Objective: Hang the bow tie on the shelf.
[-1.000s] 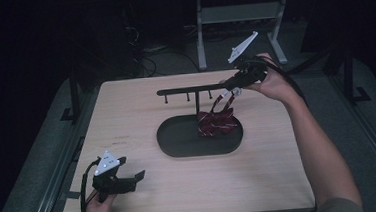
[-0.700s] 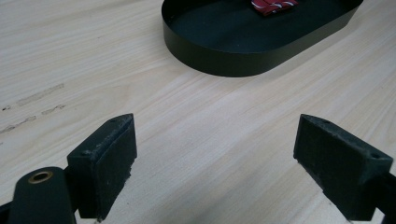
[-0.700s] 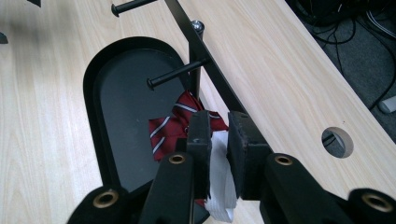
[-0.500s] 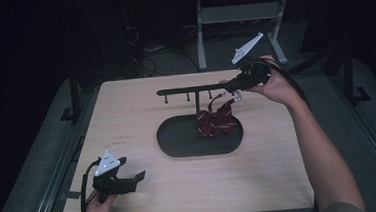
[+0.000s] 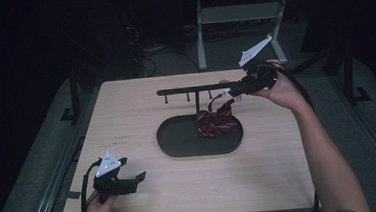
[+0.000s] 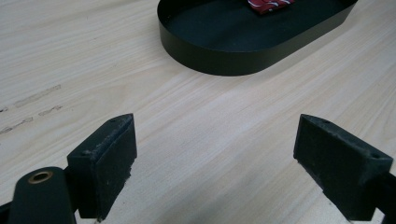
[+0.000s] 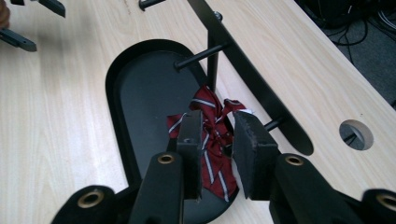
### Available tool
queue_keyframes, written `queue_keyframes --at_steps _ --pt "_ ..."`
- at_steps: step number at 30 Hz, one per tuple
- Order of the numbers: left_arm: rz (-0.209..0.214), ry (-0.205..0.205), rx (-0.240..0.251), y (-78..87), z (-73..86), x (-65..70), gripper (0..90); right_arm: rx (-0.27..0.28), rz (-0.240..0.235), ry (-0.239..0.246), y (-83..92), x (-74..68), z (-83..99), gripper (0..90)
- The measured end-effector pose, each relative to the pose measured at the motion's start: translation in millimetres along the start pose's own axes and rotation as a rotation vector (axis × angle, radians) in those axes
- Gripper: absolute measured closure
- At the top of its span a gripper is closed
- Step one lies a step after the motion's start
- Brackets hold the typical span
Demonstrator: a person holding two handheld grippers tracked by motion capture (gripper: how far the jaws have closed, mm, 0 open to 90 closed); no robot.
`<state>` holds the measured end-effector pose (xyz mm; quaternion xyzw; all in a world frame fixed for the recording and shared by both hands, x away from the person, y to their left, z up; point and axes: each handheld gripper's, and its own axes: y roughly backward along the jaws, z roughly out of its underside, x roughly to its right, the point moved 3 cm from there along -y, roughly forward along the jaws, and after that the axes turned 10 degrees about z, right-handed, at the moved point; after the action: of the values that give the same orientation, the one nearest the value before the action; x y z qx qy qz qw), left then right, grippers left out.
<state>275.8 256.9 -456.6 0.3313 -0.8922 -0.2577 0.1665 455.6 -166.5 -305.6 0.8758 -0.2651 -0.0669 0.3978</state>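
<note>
A red striped bow tie (image 5: 217,123) hangs over the right part of a black oval tray (image 5: 178,141), its strap running up to my right gripper (image 5: 232,92). In the right gripper view the bow tie (image 7: 212,140) sits between and below the nearly closed jaws of my right gripper (image 7: 218,123), shut on the strap. A black stand with a horizontal peg bar (image 5: 190,91) rises from the tray; the right gripper is at the bar's right end. My left gripper (image 5: 131,177) rests open near the table's front left corner, with nothing between its jaws (image 6: 215,149).
The light wooden table (image 5: 126,115) has a round hole (image 7: 356,134) near its far right edge. A metal frame (image 5: 239,12) and cables stand on the dark floor behind the table. The tray's wall (image 6: 224,56) lies ahead of the left gripper.
My right gripper has moved slightly up and to the right, drawing the bow tie's strap taut. The left gripper has stayed put.
</note>
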Motion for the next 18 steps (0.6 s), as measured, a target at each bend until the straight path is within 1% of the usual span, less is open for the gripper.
queue_keyframes --at_steps 1,7,9,11,18 --pt "0.000 -0.001 0.000 0.1 -0.1 -0.1 13.0 0.004 -0.007 -0.007 1.6 -1.2 2.7 69.5" --pt "-0.002 0.000 -0.001 0.6 0.8 0.6 13.0 0.007 -0.011 -0.019 2.9 -4.6 11.3 66.8" --pt "-0.003 0.002 0.006 1.6 0.4 1.2 13.0 0.003 -0.013 -0.027 3.6 -6.0 13.7 65.9" --pt "-0.003 0.002 0.005 1.5 0.5 1.3 13.0 0.001 -0.012 -0.021 3.7 -6.2 15.0 65.4" --pt "-0.002 0.000 0.002 0.8 0.6 2.2 13.0 -0.007 -0.014 -0.030 7.0 -9.6 23.5 63.2"
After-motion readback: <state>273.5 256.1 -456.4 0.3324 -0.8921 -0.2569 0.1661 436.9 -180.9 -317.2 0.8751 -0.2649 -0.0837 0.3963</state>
